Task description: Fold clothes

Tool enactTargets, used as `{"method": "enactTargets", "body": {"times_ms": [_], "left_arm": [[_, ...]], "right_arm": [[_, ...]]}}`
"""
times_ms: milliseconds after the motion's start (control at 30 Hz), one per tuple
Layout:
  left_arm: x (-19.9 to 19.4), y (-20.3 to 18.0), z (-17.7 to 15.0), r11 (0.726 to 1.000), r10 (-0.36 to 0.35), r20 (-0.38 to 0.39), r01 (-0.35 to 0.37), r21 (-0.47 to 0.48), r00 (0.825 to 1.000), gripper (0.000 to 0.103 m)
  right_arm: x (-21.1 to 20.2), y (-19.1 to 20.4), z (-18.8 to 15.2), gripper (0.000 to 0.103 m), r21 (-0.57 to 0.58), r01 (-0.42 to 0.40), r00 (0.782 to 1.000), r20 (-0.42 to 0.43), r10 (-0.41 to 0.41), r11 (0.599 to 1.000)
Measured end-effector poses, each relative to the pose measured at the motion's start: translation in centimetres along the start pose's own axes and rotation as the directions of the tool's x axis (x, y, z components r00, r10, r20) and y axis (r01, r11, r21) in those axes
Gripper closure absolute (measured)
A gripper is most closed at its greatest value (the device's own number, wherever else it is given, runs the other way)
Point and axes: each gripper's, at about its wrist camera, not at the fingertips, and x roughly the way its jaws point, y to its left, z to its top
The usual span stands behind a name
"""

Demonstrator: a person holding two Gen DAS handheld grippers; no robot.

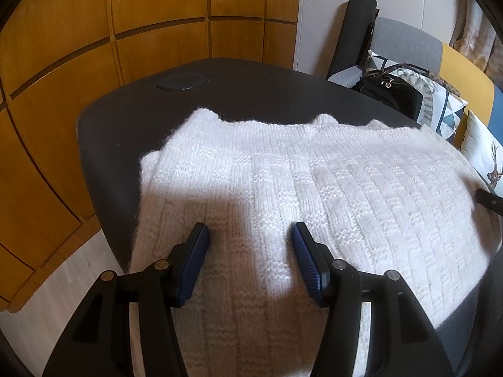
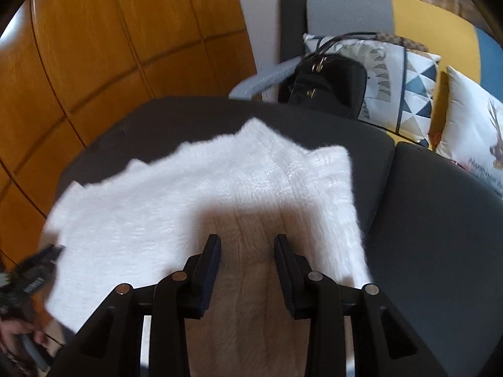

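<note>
A white knitted sweater (image 1: pixel 283 182) lies spread across a dark grey cushioned surface (image 1: pixel 132 119). My left gripper (image 1: pixel 250 231) hovers just over its near left part, open, with nothing between the blue pads. In the right wrist view the same sweater (image 2: pixel 195 194) is blurred. My right gripper (image 2: pixel 246 240) stands open over its near right part, in its own shadow. The other gripper's body (image 2: pixel 34 276) shows at the left edge, held by a hand (image 2: pixel 15 333). The right gripper's tip (image 1: pixel 489 201) peeks in at the right edge of the left wrist view.
Wooden wardrobe panels (image 1: pixel 94 47) rise behind and to the left. A black handbag (image 2: pixel 330 84) and patterned pillows (image 2: pixel 405 88) sit on a sofa at the back right. A second dark cushion (image 2: pixel 440 235) adjoins on the right. Pale floor (image 1: pixel 63 286) shows at lower left.
</note>
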Motion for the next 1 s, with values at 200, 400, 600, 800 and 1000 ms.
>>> {"method": "enactTargets", "body": {"times_ms": [200, 400, 600, 800, 1000], "left_arm": [[0.0, -0.1, -0.1, 1.000, 0.002, 0.002, -0.002, -0.002, 1.000, 0.044], [-0.1, 0.0, 0.3, 1.000, -0.014, -0.002, 0.014, -0.010, 1.000, 0.044], [-0.3, 0.2, 1.0, 0.998, -0.049, -0.003, 0.049, -0.026, 0.999, 0.044], [-0.9, 1.1, 2.8, 0.992, -0.095, 0.054, 0.099, -0.081, 0.994, 0.044], [2.6, 1.0, 5.6, 0.998, -0.012, -0.008, 0.011, -0.069, 1.000, 0.044]], "right_arm": [[-1.5, -0.6, -2.1, 0.068, 0.023, 0.032, 0.999, -0.021, -0.032, 0.999], [-0.1, -2.3, -3.1, 0.069, -0.011, 0.089, 0.993, -0.071, -0.090, 0.996], [-0.3, -3.9, -2.4, 0.069, 0.063, 0.033, 0.993, -0.116, -0.026, 0.997], [-2.2, -1.8, 1.4, 0.071, -0.033, -0.037, 0.999, 0.018, 0.037, 0.999], [4.4, 1.1, 7.1, 0.082, -0.128, -0.029, 0.996, -0.083, 0.019, 0.991]]}}
